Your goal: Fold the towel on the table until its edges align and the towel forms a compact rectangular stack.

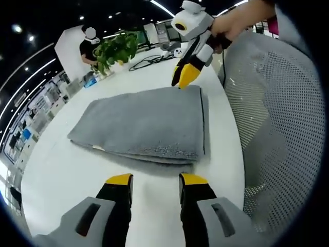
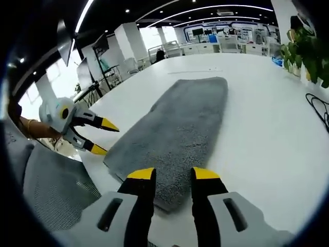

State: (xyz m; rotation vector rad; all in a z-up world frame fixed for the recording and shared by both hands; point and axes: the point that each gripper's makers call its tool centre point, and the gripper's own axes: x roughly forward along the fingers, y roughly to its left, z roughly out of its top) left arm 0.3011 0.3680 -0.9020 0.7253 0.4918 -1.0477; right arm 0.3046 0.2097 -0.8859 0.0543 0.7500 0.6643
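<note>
A grey towel [image 1: 149, 123] lies folded flat in layers on the white table [image 1: 61, 175], its stacked edges facing my left gripper [image 1: 157, 180]. That gripper is open just short of the near edge, with bare table between its yellow tips. My right gripper [image 1: 182, 78] comes down at the towel's far right corner. In the right gripper view the towel [image 2: 180, 128] stretches away as a long strip, and my right gripper [image 2: 173, 175] stands open with the towel's near corner showing between its fingers. My left gripper [image 2: 105, 138] hangs open off the towel's left edge.
A grey mesh chair back [image 1: 277, 118] [image 2: 51, 190] stands against the table edge beside the towel. A potted plant [image 1: 115, 49] [image 2: 308, 51] and a black cable [image 1: 149, 62] [image 2: 318, 108] sit farther along the table. A person [image 1: 90, 43] stands behind the plant.
</note>
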